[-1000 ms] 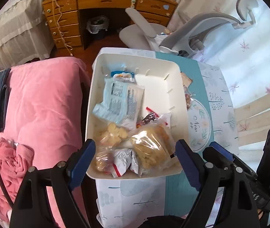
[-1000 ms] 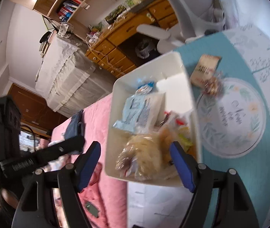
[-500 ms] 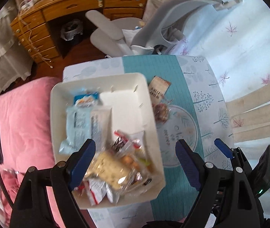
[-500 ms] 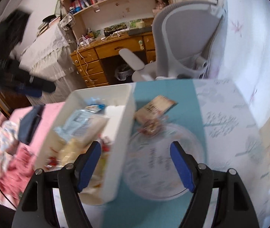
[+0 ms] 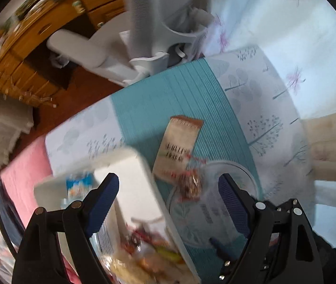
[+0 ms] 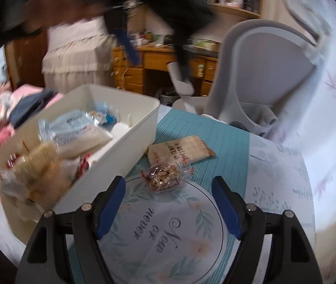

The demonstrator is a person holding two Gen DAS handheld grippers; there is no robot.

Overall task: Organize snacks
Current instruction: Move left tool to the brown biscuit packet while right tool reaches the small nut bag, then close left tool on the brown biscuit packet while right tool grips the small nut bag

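Most snacks already in white bin (image 6: 120, 142); nut packet (image 6: 164, 177) and tan packet (image 6: 182, 153) mid-frame on table (image 6: 274, 177). Both jaws wide, empty.

Both grippers (image 5: 168, 196) (image 6: 168, 195): black frames, silver screws, ribbed blue pads on the jaws.

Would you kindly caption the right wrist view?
Open right gripper approaches nut snack and beige packet beside the white bin.
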